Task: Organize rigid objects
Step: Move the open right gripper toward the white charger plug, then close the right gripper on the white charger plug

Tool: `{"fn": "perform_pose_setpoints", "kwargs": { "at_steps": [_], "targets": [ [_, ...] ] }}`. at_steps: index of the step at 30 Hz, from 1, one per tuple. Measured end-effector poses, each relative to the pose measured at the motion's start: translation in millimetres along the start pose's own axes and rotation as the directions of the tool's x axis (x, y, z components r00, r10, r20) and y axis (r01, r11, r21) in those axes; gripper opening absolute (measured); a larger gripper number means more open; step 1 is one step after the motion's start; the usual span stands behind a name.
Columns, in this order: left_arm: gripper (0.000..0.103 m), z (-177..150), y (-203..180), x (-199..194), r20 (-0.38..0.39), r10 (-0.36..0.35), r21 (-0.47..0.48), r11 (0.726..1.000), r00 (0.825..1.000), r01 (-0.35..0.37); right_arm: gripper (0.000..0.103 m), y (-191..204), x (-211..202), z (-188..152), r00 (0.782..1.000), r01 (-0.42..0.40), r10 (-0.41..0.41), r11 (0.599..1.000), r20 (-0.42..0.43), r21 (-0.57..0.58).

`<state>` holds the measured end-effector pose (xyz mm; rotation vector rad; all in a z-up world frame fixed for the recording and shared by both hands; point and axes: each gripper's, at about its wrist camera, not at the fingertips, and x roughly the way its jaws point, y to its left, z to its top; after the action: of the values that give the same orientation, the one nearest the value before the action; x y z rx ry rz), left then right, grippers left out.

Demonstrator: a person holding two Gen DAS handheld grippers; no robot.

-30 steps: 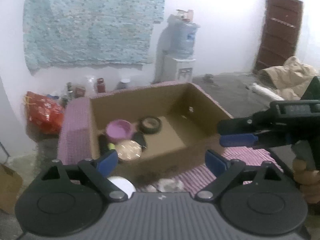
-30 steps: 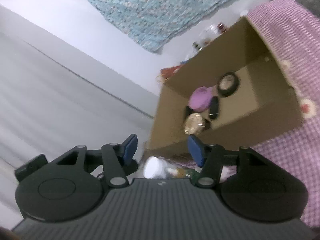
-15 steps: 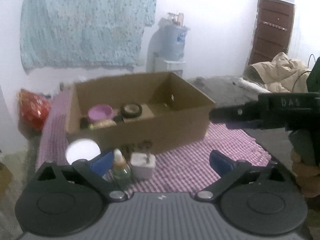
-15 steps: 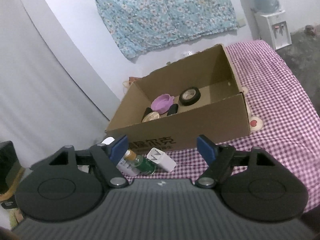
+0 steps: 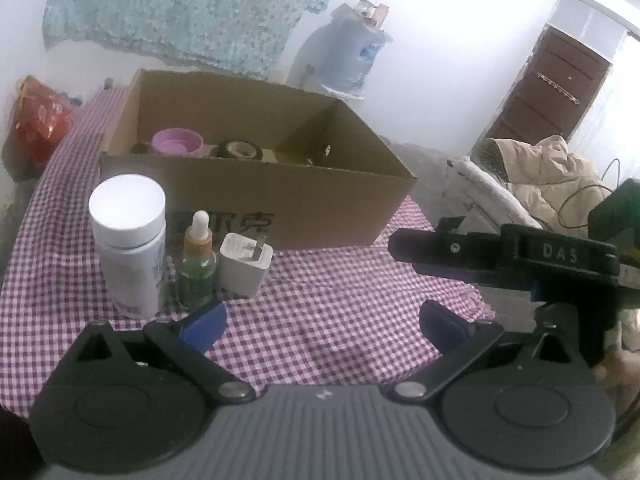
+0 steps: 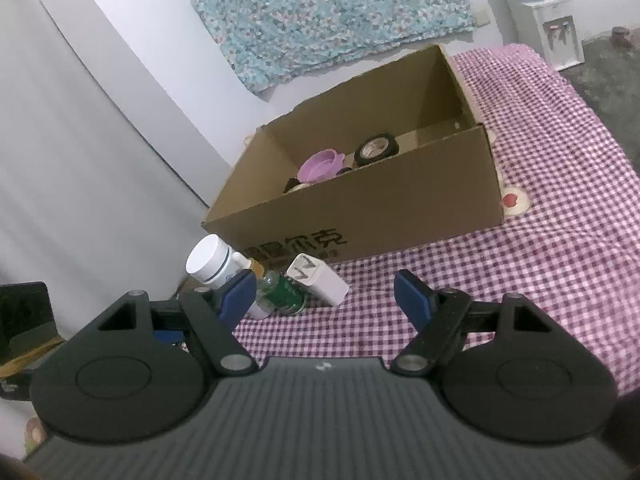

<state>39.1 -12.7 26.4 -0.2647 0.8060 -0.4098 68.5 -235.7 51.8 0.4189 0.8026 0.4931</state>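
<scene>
An open cardboard box stands on a purple checked cloth. Inside it lie a pink bowl and a black tape roll. In front of the box's left end stand a white bottle, a green dropper bottle and a white charger plug. My left gripper is open and empty, low over the cloth, to the right of these three. My right gripper is open and empty too, just short of the charger.
A red bag sits at the cloth's far left. A water dispenser stands behind the box under a floral wall cloth. A brown door and a beige jacket pile are at the right.
Both grippers have pulled back from over the box and sunk toward the cloth. The bottles and charger have come into full view. Both pairs of jaws stand wider, the right markedly.
</scene>
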Motion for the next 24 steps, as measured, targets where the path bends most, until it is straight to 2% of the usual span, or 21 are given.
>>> {"fn": "perform_pose_setpoints", "kwargs": {
  "at_steps": [5,7,9,16,24],
  "targets": [
    [0.103,-1,1,3,0.017,0.009,0.018,1.000,1.000,-0.010,0.076,2,5,-1,1.000,-0.018,0.018,1.000,-0.011,0.007],
    [0.103,-4,-1,4,0.043,0.018,0.052,0.998,0.999,-0.021,0.076,2,8,-1,1.000,-0.018,0.019,1.000,-0.019,0.010],
    [0.103,-9,-7,5,0.060,0.062,0.112,0.991,0.996,-0.068,0.076,1,10,-1,1.000,-0.018,0.018,1.000,-0.024,0.011],
    [0.103,-21,-28,25,0.100,0.215,0.295,0.926,0.972,-0.235,0.076,-4,15,-1,1.000,-0.010,0.011,1.000,-0.029,0.029],
    [0.100,-27,-43,38,0.161,0.267,0.389,0.868,0.950,-0.309,0.076,-10,25,2,0.998,-0.041,0.044,0.997,-0.046,0.065]
  ]
}}
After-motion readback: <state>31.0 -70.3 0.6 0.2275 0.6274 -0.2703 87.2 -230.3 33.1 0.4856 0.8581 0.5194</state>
